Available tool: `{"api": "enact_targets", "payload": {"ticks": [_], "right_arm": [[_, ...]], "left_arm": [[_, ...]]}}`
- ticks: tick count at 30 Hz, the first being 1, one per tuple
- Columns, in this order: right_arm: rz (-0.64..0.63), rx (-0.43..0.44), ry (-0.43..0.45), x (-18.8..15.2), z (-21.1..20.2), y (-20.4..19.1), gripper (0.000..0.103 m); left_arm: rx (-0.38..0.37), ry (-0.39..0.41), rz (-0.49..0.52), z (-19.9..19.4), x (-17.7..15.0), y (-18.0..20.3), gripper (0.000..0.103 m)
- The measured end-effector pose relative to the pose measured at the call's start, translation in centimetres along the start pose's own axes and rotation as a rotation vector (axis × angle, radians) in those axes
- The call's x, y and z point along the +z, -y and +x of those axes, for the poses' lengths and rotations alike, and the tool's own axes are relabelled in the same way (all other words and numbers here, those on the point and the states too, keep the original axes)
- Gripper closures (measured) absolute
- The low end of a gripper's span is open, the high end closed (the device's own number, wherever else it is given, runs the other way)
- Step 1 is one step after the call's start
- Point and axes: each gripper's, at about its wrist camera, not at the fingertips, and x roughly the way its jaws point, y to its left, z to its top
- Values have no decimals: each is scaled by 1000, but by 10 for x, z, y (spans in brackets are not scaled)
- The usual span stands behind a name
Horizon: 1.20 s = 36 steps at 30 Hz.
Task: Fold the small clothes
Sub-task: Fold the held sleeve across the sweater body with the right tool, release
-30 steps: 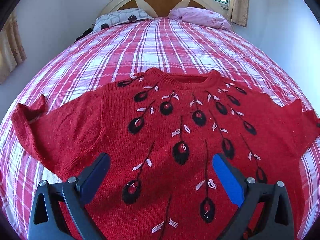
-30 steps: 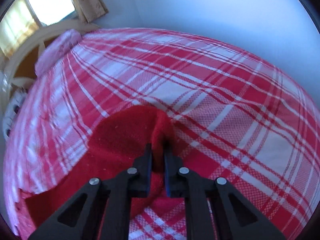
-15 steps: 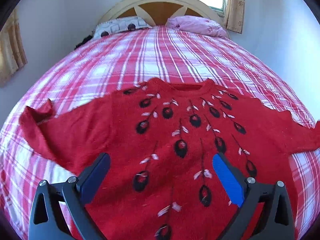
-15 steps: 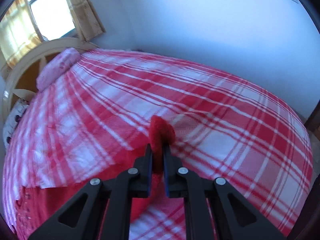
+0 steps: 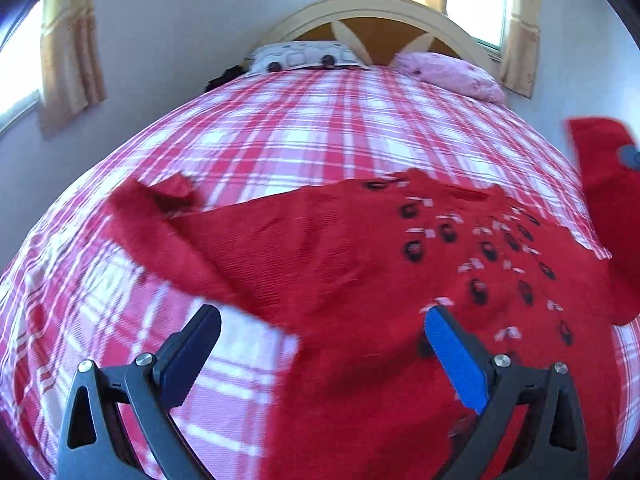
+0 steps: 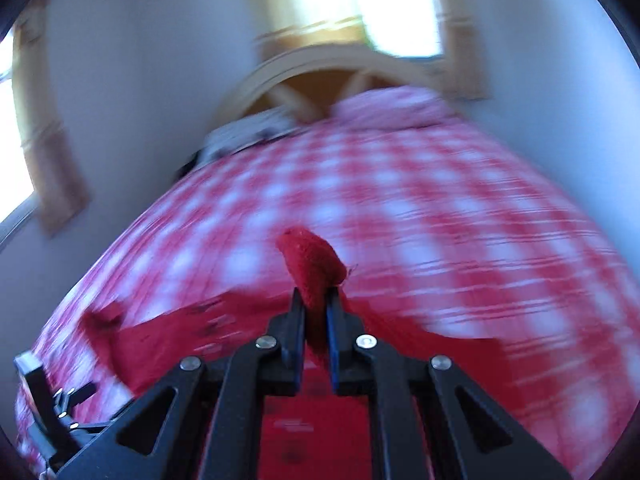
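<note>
A: so the right gripper (image 6: 316, 320) was clamped tight on the sweater's sleeve (image 6: 314, 264), cuff poking up past the fingertips. left gripper (image 5: 320, 344) hung wide open over the hem, gripping nothing

B: and the red sweater (image 5: 360, 280) itself?

A: flat on the plaid bedspread (image 5: 300, 128), neck aimed at the headboard (image 5: 372, 28), sleeves stretched sideways. Bare bedspread ran from the collar up to the pillows (image 5: 448, 74)
</note>
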Motion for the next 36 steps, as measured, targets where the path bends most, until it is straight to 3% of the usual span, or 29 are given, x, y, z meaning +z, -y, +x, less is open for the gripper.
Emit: {"api": "enact_targets", "payload": {"ticks": [6, 8, 9, 10, 11, 12, 16, 18, 20, 23, 28, 29, 30, 31, 34, 36], "right_arm": [[-91, 164, -163, -70, 97, -96, 90], [-98, 240, -211, -94, 117, -110, 82], [-88, 273, -234, -104, 125, -113, 71], [-73, 315, -276, -111, 132, -113, 44], [-57, 351, -309, -112, 136, -116, 35], [-37, 392, -312, -113, 133, -114, 30], [-9, 465, -254, -95, 89, -93, 30], [6, 422, -189, -86, 73, -82, 30], [35, 299, -123, -75, 49, -51, 30], [47, 110, -52, -71, 19, -4, 43], [145, -55, -13, -88, -18, 62, 45], [157, -72, -9, -91, -22, 70, 45], [169, -96, -6, -92, -23, 77, 45], [185, -126, -9, -95, -24, 86, 45], [286, -178, -42, -106, -25, 120, 46], [334, -180, -71, -112, -20, 140, 55]], "left_arm": [[85, -11, -45, 4, -9, -50, 1], [99, -20, -69, 8, -12, -65, 1], [102, -27, -81, 11, -13, -71, 1], [101, -32, -87, 13, -15, -73, 1], [99, -39, -93, 15, -15, -75, 1], [94, -43, -97, 17, -15, -77, 1], [46, -38, -79, 17, -12, -69, 1], [0, -28, -57, 16, -6, -60, 1], [-59, -25, -37, 15, 3, -48, 1], [-200, -34, 11, 18, 18, -17, 1], [-265, -98, 94, 56, 36, 40, 6], [-273, -141, 102, 69, 36, 50, 20], [-286, -192, 101, 81, 36, 57, 41], [-310, -251, 81, 94, 36, 62, 45], [-308, -213, 65, 93, 40, 71, 51], [-319, -216, 59, 92, 42, 74, 71]]}}
